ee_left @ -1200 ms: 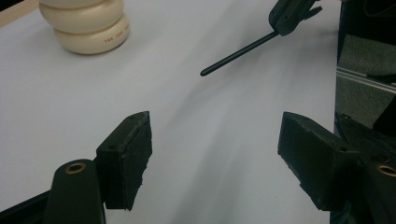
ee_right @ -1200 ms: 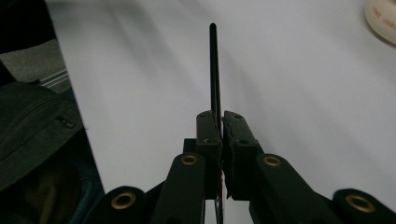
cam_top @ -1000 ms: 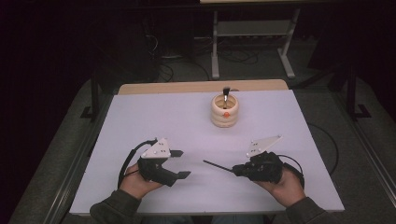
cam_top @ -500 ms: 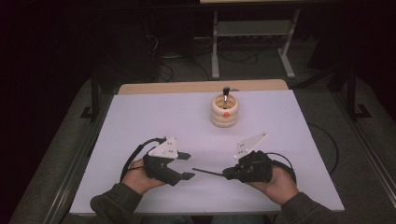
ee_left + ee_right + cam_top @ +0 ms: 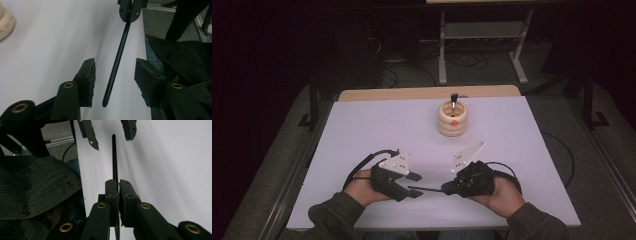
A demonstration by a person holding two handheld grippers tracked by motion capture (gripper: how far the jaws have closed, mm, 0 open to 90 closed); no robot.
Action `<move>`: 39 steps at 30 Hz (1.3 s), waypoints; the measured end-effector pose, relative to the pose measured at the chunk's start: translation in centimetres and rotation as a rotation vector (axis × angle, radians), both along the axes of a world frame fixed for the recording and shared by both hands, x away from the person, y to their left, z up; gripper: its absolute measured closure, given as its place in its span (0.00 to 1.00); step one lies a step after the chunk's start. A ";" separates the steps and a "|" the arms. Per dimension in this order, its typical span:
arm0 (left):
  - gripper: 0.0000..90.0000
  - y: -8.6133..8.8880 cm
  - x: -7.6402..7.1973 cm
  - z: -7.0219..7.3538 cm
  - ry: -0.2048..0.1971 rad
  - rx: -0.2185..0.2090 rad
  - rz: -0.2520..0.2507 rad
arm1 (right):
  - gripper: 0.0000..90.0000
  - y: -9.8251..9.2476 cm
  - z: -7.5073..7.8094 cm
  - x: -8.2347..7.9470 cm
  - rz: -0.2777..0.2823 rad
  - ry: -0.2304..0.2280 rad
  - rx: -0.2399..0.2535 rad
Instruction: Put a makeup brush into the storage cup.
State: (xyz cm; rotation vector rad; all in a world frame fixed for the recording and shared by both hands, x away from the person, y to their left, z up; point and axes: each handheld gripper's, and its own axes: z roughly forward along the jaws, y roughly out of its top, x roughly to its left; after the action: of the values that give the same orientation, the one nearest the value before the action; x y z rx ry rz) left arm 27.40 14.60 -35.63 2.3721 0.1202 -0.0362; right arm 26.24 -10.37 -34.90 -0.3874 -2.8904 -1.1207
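Handing over a thin black rod

The right gripper [image 5: 447, 188] is clamping the thin black rod [image 5: 424, 189], pointing it toward nine o'clock between the left gripper's [image 5: 414, 185] parted jaws, seemingly for a transfer.

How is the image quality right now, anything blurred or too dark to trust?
High view: table evenly lit, surroundings nearly black, cup soft. Left gripper view: thin black rod fairly sharp, cup edge blurred. Right gripper view: near jaws sharp, table streaky and washed out.

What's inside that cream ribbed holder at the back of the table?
A dark-handled tool stands upright in the holder; its lower end is hidden by the holder's wall.
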 end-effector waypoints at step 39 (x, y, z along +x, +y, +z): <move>0.95 -0.6 -0.8 -1.0 -0.017 0.077 -0.112 | 0.71 0.0 0.1 0.5 0.015 0.039 0.094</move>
State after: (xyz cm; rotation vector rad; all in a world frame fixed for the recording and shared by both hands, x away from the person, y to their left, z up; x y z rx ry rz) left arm 26.61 13.99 -36.60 2.4534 -0.0200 -0.0664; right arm 26.71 -10.40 -34.79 -0.3787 -2.7899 -1.2271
